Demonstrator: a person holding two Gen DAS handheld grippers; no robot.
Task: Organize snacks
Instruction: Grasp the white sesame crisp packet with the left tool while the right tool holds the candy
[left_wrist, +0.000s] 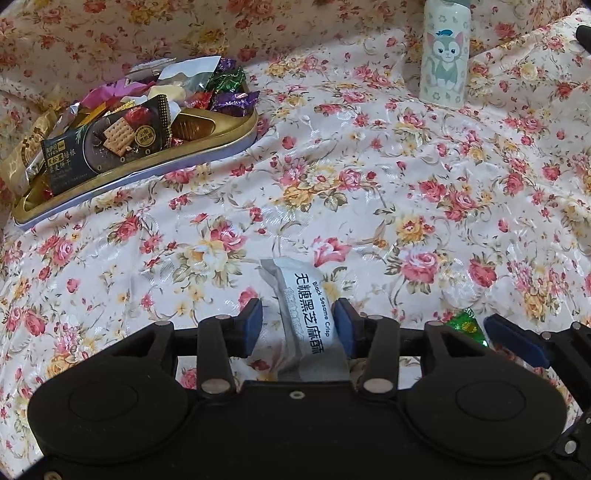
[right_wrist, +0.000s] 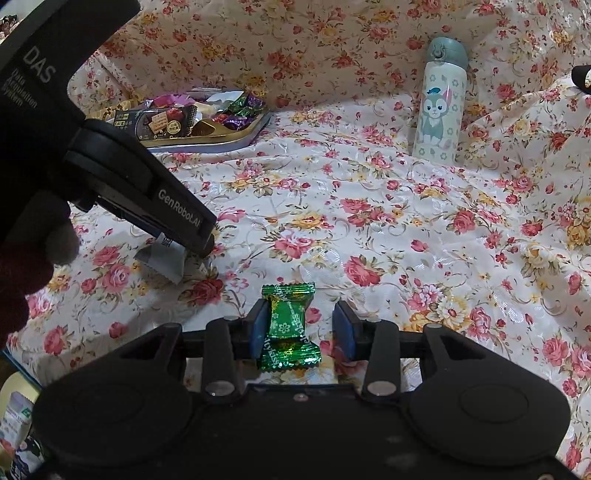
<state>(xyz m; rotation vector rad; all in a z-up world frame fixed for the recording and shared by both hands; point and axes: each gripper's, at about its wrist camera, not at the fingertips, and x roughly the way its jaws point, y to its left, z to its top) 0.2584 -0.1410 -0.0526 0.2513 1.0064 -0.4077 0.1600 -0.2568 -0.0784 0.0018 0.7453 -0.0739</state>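
My left gripper (left_wrist: 297, 326) stands spread around the grey crisp pack (left_wrist: 308, 319), my right gripper (right_wrist: 302, 326) around the green candy (right_wrist: 290, 326) (neither pinching yet); both look light, crinkly, slippery, so I'd pinch mid-body.

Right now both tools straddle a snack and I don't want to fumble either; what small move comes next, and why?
Probably close the right tool on the green candy. The candy lies between its pads, touching one with a gap at the other, so it isn't gripped. The left tool likewise stands open around the grey packet. Both snacks lie on the cloth, away from the tray.
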